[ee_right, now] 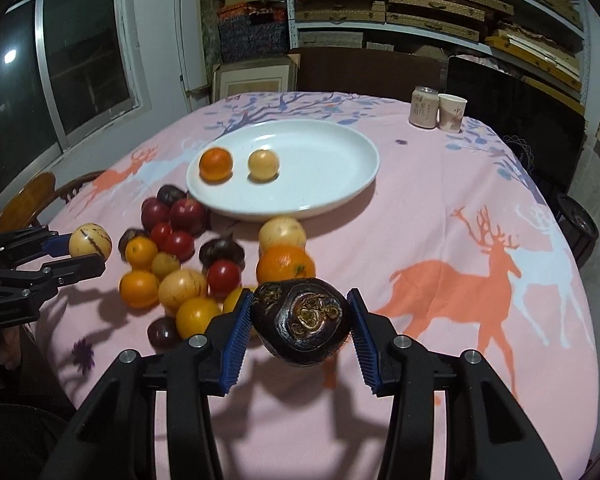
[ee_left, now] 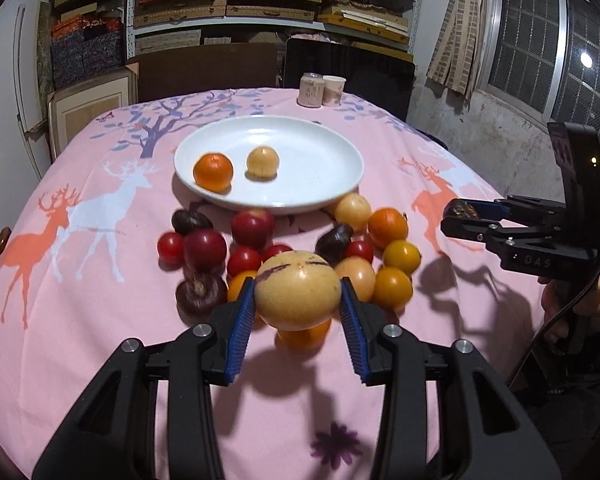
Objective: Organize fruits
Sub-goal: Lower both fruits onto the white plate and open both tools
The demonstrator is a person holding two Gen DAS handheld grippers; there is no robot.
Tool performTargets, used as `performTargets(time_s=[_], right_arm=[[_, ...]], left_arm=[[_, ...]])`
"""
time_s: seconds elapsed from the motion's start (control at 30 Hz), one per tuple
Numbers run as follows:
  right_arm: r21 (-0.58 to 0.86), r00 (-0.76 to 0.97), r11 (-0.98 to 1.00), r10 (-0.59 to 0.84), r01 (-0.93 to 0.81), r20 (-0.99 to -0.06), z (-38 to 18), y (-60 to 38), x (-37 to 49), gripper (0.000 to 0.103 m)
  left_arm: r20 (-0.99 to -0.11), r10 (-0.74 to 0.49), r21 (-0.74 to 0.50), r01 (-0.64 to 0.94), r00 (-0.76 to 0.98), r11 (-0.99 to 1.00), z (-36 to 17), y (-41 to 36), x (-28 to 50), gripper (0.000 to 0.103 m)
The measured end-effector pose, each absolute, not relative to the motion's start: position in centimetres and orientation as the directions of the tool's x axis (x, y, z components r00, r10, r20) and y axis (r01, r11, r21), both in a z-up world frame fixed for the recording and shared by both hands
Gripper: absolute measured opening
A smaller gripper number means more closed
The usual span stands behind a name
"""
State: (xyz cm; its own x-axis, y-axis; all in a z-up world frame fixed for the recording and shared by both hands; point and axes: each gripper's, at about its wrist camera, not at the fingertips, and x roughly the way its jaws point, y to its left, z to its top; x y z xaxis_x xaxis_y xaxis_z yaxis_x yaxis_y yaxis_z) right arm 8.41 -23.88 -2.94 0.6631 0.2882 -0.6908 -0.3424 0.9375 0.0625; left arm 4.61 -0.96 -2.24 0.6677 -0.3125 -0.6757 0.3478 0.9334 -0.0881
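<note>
Melon (ee_left: 298, 290): pale yellow with purple streaks, clamped between the left gripper (ee_left: 299, 316)'s blue pads, above the pile.
Dark fruit (ee_right: 301, 317): blackish, perhaps a water chestnut, pinched in the right gripper (ee_right: 300, 330), held off the cloth.
Pile (ee_left: 256, 258): red, orange, yellow and dark fruits heaped on the cloth just in front of the plate.
Plate (ee_left: 324, 184): white, holding an orange (ee_left: 213, 172) and a pale fruit (ee_left: 263, 162), apart.
Cloth (ee_left: 100, 320): pink, deer print.
Far edge: can (ee_left: 311, 89) touching a cup (ee_left: 333, 90).
</note>
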Motion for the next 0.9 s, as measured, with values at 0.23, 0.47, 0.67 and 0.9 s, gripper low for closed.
performTargets(time_s=[0.23,0.47,0.67,0.9], right_arm=[[0.033,0.693,0.940,0.274,-0.340,-0.666,-0.2,-23.1,13.6,0.048],[0.009,0.663,0.940,0.247,-0.340,-0.707,-1.6,-20.8,20.6,0.048],[-0.005,0.649,0.934,0.244,-0.357,-0.721,-3.1,-18.3,24.1,0.048],[-0.028,0.699,0.936,0.242,-0.351,-0.672,-1.8,-17.6,23.2,0.070]], left_arm=[[-0.675,-0.308,-0.101,0.330,0.670,0.939,-0.7,-1.7,11.3,0.040],[-0.726,-0.301,-0.118,0.319,0.619,0.941,-2.2,-3.0,17.8,0.041],[-0.743,-0.300,-0.134,0.306,0.598,0.942,-3.6,-3.3,20.9,0.041],[-0.724,-0.296,-0.146,0.281,0.623,0.949,-3.1,-1.9,20.3,0.067]])
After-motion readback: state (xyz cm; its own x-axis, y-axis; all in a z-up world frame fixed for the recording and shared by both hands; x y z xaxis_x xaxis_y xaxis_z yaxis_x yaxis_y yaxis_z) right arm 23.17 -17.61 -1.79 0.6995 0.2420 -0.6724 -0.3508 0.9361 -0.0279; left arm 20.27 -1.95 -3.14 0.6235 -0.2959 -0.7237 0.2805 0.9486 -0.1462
